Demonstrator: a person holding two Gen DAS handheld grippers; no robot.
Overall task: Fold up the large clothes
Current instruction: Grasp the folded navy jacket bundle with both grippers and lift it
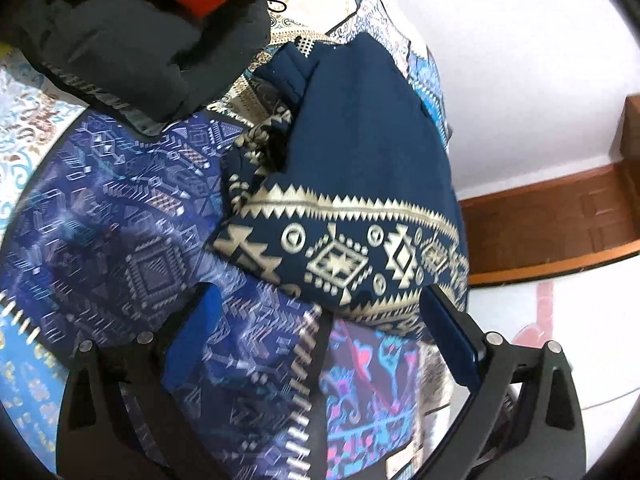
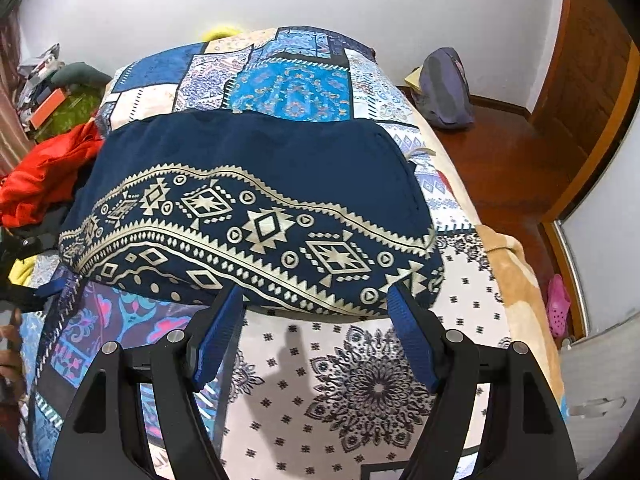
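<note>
Navy patterned garment [image 2: 256,200] lies crosswise on the bed [image 2: 460,288], its hem directly ahead of the spread, empty right gripper [image 2: 316,300]; left gripper [image 1: 320,304] likewise released.

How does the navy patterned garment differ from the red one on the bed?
The navy garment carries a cream geometric border; the red garment is plain. The navy garment lies spread fairly flat mid-bed, while the red one sits crumpled at the bed's edge. Both rest on the patchwork bedspread, and neither is gripped.

No readable text, labels or numbers anywhere.
</note>
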